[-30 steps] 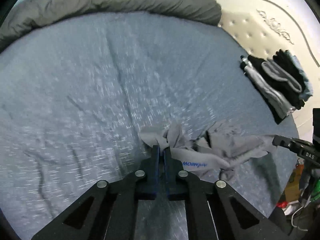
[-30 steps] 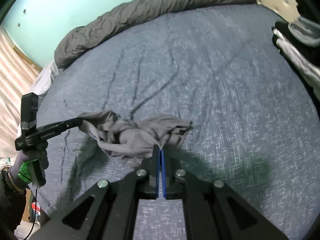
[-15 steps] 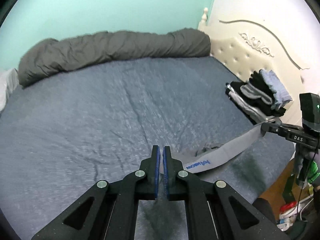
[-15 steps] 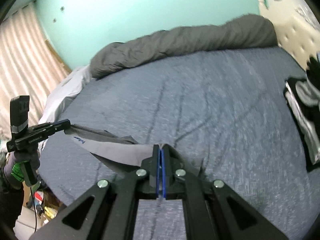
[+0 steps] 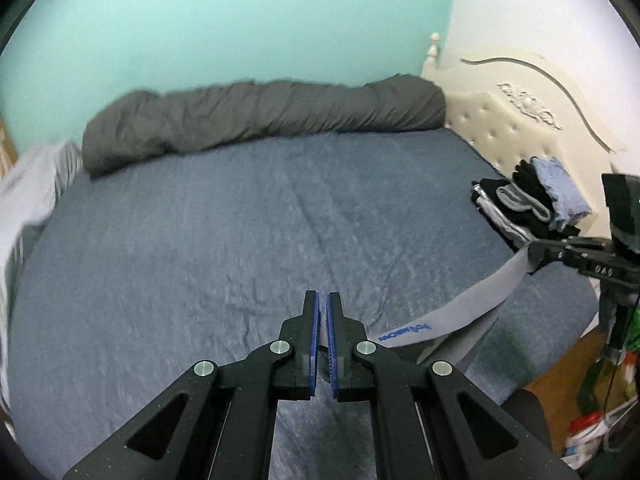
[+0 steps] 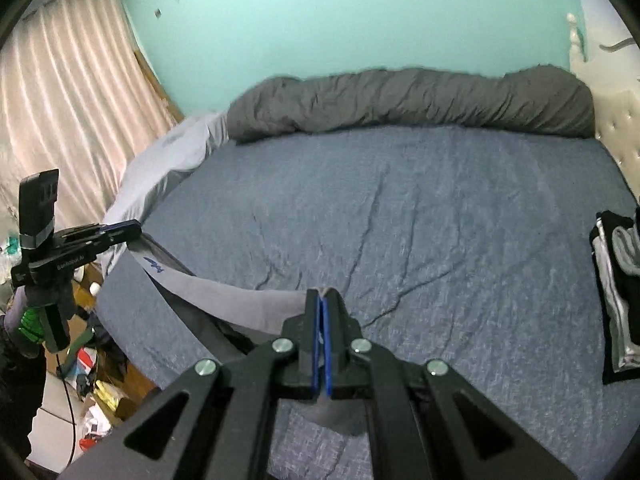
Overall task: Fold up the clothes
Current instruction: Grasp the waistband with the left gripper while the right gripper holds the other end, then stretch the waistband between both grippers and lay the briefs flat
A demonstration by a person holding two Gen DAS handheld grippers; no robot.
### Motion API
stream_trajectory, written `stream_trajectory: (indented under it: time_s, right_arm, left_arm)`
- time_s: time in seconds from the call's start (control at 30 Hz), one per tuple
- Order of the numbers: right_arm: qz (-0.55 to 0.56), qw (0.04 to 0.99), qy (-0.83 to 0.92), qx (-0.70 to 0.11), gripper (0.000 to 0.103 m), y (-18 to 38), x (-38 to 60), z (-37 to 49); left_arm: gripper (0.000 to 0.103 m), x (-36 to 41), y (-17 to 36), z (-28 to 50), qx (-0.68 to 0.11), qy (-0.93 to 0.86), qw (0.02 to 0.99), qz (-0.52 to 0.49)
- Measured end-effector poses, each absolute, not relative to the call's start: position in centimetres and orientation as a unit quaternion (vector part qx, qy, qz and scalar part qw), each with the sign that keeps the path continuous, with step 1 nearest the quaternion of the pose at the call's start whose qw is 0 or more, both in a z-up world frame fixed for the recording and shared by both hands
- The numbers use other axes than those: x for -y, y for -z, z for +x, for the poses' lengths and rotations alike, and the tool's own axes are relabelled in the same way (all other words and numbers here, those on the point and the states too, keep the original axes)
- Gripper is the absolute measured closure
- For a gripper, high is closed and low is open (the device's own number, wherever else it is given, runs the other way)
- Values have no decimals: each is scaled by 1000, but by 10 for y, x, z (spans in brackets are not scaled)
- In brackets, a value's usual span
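A grey garment with blue lettering hangs stretched in a taut band above the bed. In the left wrist view my left gripper is shut on one end of it, and the cloth runs off to the right, where my right gripper pinches the other end. The right wrist view shows the same garment from the other side. There my right gripper is shut on a fold of cloth, and the band leads left to my left gripper. The rest of the garment hangs below the band, mostly hidden.
The blue-grey bed sheet lies below. A rolled dark grey duvet lines the far edge. A stack of folded clothes sits by the cream headboard. A curtain and floor clutter are at the left.
Both grippers rose and drew apart. The garment went from a crumpled heap on the sheet to a taut band held in the air between them.
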State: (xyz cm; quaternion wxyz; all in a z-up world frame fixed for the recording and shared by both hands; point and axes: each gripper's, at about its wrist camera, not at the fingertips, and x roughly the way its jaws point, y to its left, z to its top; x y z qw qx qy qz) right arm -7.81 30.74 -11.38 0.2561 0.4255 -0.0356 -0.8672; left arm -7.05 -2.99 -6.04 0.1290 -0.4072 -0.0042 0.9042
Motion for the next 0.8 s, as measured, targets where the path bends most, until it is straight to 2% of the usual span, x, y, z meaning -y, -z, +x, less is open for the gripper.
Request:
stream_trajectory:
  time_s: [0.23,0.47,0.63,0.8]
  right_arm:
    - [512,225,829,0,102,205,-274,-139]
    - [551,195,811,-3,102,266,-264,-203]
    - [563,175,807,26,102,294,-268,-240]
    - [551,158,813,106,101,311,-287,-268]
  left_arm:
    - [99,38,146,-113,47,-866,101,-488]
    - [99,39,214,-167,83,-838,81,-533]
    - [99,46,243,-211,110,-828,62,-547]
    - [98,50,272,-249,131,-818,38,-558]
